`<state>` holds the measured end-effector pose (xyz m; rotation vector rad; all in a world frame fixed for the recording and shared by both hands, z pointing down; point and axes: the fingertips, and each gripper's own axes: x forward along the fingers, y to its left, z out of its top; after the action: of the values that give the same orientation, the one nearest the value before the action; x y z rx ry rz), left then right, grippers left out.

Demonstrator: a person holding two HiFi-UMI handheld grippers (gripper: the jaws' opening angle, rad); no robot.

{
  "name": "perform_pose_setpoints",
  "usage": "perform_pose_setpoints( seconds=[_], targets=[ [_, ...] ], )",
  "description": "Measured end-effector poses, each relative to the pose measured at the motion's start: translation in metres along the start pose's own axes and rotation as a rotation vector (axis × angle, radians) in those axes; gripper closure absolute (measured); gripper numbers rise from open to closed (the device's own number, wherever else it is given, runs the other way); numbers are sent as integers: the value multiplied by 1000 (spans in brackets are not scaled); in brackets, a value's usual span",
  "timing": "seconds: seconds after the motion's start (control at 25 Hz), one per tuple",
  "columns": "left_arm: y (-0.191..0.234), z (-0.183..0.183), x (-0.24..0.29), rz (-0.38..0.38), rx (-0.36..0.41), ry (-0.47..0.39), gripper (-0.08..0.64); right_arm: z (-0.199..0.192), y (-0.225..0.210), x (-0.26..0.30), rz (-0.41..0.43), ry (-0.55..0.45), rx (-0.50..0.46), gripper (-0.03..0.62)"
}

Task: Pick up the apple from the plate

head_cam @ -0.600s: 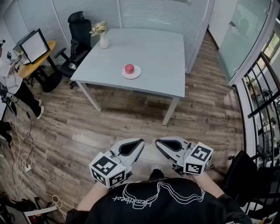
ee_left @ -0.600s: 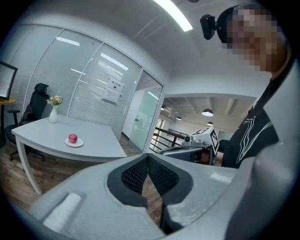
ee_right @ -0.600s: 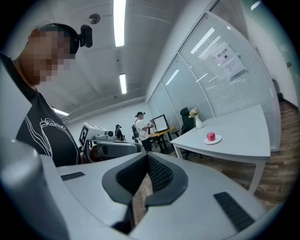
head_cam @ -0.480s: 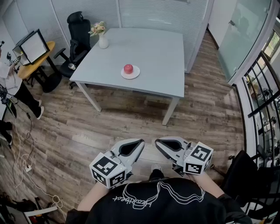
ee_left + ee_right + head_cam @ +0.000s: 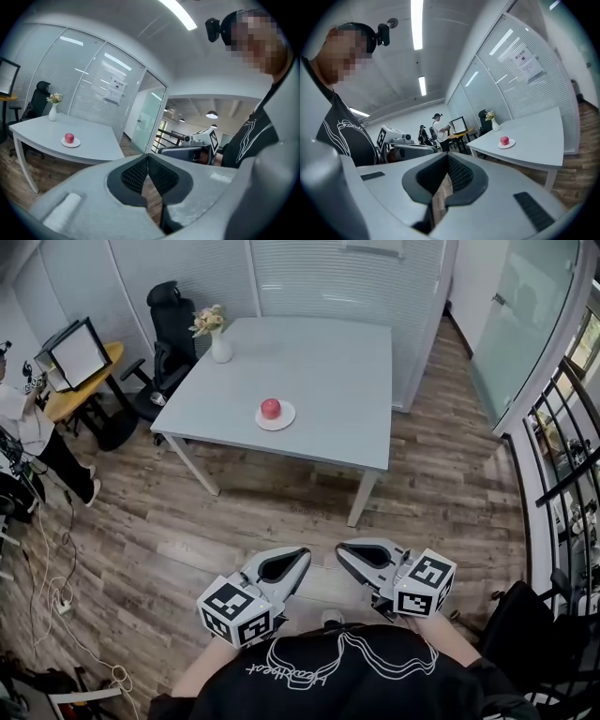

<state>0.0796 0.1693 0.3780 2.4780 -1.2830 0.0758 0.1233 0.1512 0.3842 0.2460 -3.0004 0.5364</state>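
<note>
A red apple (image 5: 270, 408) sits on a small white plate (image 5: 283, 420) near the front edge of a grey table (image 5: 337, 371), far ahead of me. It also shows as the apple (image 5: 69, 138) in the left gripper view and the apple (image 5: 504, 140) in the right gripper view. My left gripper (image 5: 305, 556) and right gripper (image 5: 341, 550) hang close to my body over the wooden floor, tips pointing toward each other, well short of the table. Both are shut with nothing between the jaws.
A white vase with flowers (image 5: 218, 334) stands at the table's far left corner. A black office chair (image 5: 172, 324) is behind it. A round desk with a monitor (image 5: 80, 353) and a person (image 5: 23, 432) are at the left. A railing (image 5: 562, 465) runs along the right.
The table and apple sit slightly lower and nearer in the head view; I have stepped a little toward them. Both grippers keep their pose and stay shut.
</note>
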Motion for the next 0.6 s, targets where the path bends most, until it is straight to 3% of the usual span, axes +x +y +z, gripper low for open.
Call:
perform_pose_setpoints(
  seconds=[0.36, 0.6],
  targets=[
    [2, 29, 33, 62, 0, -45, 545, 24, -29, -14, 78, -3, -20, 583],
    [13, 36, 45, 108, -38, -64, 545, 24, -50, -22, 97, -20, 21, 583]
  ],
)
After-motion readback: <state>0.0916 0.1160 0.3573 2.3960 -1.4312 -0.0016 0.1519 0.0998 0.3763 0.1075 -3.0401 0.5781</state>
